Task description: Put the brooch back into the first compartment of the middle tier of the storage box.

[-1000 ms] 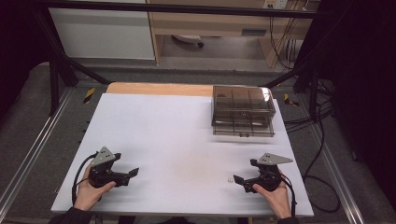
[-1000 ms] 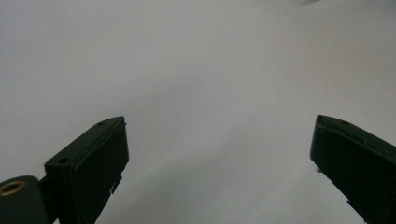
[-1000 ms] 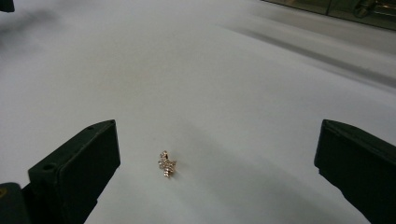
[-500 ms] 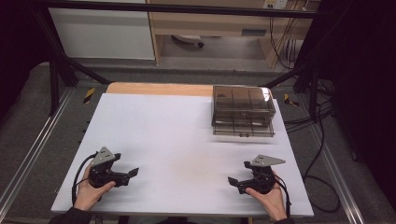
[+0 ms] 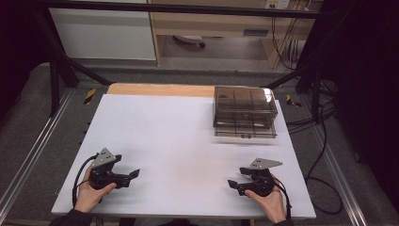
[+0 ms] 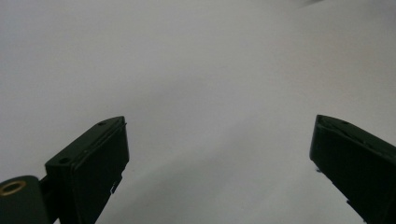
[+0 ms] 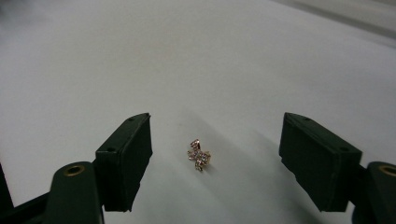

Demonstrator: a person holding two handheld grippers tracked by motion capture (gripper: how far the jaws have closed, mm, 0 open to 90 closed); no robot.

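Note:
A tiny gold, stone-set bow-shaped jewel lies on the white table between the wide-apart jaws of my right gripper, touching neither jaw. From above, that right gripper sits low near the table's front right, held by a hand. My left gripper rests near the front left, open, with only bare white table between its jaws. A smoky translucent compartment box stands at the back right, lid closed.
The white table top ends in a wooden strip at the far edge. Metal frame rails run along both sides. Cables hang beside the right edge.
My right gripper has shifted toward the front edge and a little left, lowering around the jewel. The left gripper has stayed put.

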